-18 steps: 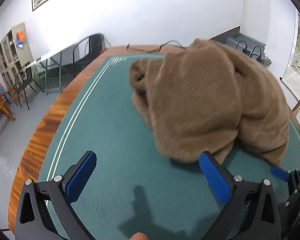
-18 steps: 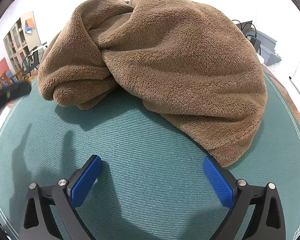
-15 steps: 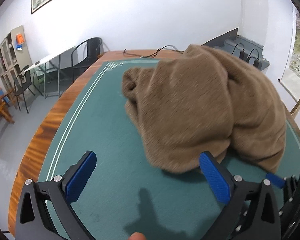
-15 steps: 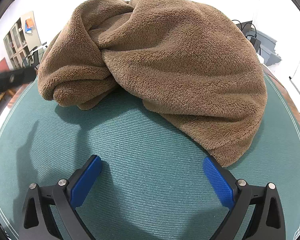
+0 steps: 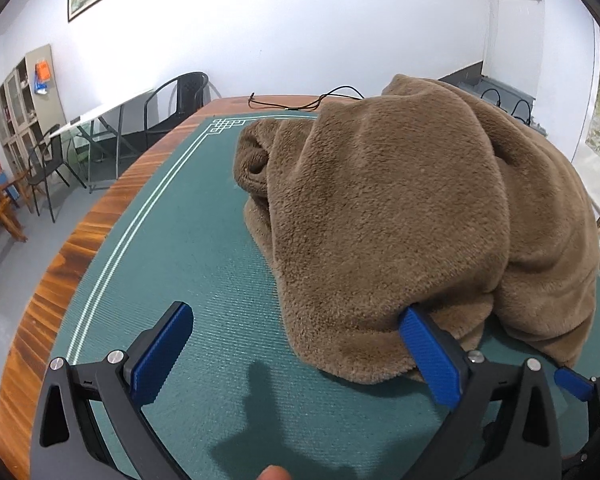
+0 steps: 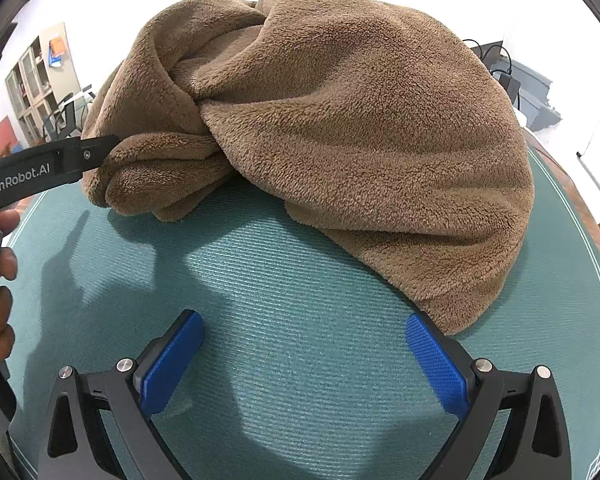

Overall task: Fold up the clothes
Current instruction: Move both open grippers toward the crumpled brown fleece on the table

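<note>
While both jaws stand spread and grip nothing, we find the bunched brown fleece garment (image 5: 400,208) on the green mat (image 5: 188,248) nearer our left gripper (image 5: 296,348) than our right gripper (image 6: 304,356).

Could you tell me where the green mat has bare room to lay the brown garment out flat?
The green mat lies bare between the brown fleece garment and the wooden table edge, and in front of the heap, by the right gripper. It is crowded at the heap's near left corner, where the open left gripper straddles the hem.
</note>
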The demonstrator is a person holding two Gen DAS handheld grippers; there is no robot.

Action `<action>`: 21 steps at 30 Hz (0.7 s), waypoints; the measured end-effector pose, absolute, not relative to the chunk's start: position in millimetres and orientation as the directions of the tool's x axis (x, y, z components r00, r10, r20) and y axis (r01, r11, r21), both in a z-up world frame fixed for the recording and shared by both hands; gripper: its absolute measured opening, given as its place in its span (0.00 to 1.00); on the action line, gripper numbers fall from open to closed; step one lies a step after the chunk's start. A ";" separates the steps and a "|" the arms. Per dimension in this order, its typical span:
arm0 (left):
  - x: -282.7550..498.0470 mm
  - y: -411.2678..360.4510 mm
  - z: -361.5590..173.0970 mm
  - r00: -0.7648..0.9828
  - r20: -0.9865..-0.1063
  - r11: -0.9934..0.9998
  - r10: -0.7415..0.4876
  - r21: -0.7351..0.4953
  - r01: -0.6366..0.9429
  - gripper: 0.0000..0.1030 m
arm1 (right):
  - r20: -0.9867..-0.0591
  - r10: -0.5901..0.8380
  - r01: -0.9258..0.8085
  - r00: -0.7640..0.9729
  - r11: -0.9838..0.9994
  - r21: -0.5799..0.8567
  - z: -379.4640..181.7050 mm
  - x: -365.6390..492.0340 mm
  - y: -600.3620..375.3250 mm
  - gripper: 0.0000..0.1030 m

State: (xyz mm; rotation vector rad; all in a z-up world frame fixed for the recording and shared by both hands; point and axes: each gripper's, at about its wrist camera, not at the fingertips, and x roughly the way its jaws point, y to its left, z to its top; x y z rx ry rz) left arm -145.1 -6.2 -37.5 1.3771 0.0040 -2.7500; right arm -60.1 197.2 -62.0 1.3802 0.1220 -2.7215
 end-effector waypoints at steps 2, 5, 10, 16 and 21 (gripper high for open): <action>-174.7 1.0 -42.9 -0.595 -0.800 -0.997 -0.072 0.036 0.072 1.00 | -0.807 -0.043 0.115 -0.588 -0.993 -0.030 -62.1 -60.2 197.6 1.00; -201.1 13.6 -50.8 -0.612 -0.784 -0.993 -0.105 0.051 0.104 1.00 | -0.808 -0.043 0.115 -0.588 -0.993 -0.030 -62.4 -60.4 198.1 1.00; -214.5 13.0 -51.5 -0.631 -0.765 -0.985 -0.128 0.026 0.168 1.00 | -0.808 -0.046 0.118 -0.588 -0.993 -0.029 -62.7 -60.3 198.8 1.00; -249.7 -17.8 -58.3 -0.598 -0.790 -0.959 -0.136 -0.047 0.280 1.00 | -0.819 -0.074 0.165 -0.569 -0.986 -0.026 -59.8 -53.8 210.5 1.00; -254.9 -4.5 -83.0 -0.585 -0.795 -0.949 -0.161 -0.038 0.313 1.00 | -0.805 -0.077 0.145 -0.589 -0.989 -0.012 -52.6 -44.8 238.2 1.00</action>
